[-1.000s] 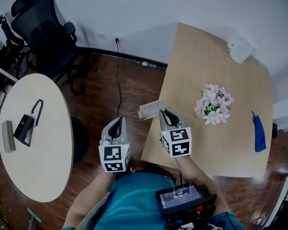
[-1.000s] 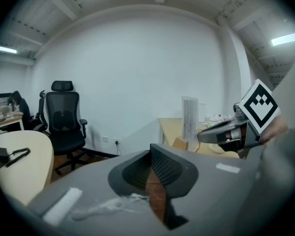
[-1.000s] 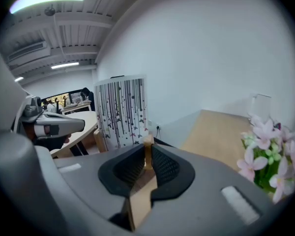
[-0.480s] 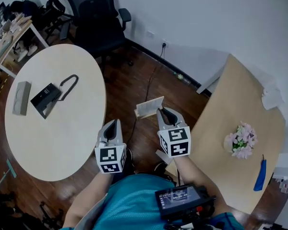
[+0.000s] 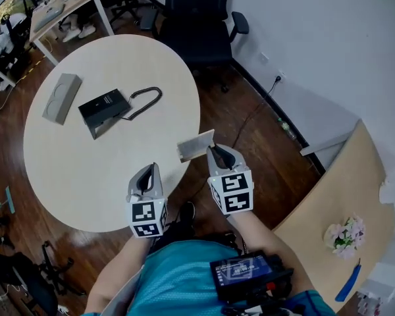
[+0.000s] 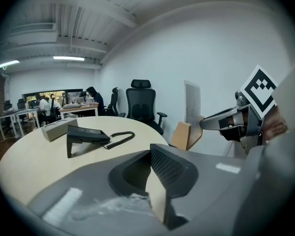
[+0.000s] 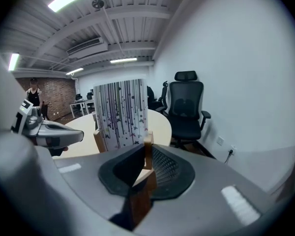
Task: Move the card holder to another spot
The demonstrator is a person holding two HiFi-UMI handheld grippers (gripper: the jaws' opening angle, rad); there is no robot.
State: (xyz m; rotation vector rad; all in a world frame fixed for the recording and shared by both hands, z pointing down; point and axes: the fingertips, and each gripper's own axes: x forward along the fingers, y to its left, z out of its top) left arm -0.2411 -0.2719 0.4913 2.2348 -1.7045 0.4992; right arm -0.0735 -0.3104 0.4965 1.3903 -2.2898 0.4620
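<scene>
Right by the round counter's (image 5: 118, 176) edge, the card holder (image 5: 196, 145) hangs in mid-air, its wooden base pinched in the right gripper's (image 5: 217, 151) jaws. The left gripper's (image 5: 148, 173) jaws are pressed together on nothing. So I'd say it's lifted and mid-carry, and only the set-down is left.

Round table (image 5: 72, 176) at left, box (image 5: 61, 97) on its far part, cabled device (image 5: 104, 107) just right of box, chair (image 5: 201, 12) behind table, card holder (image 5: 196, 145) over its right edge, flowers (image 5: 345, 234) on second table (image 5: 336, 176), right
</scene>
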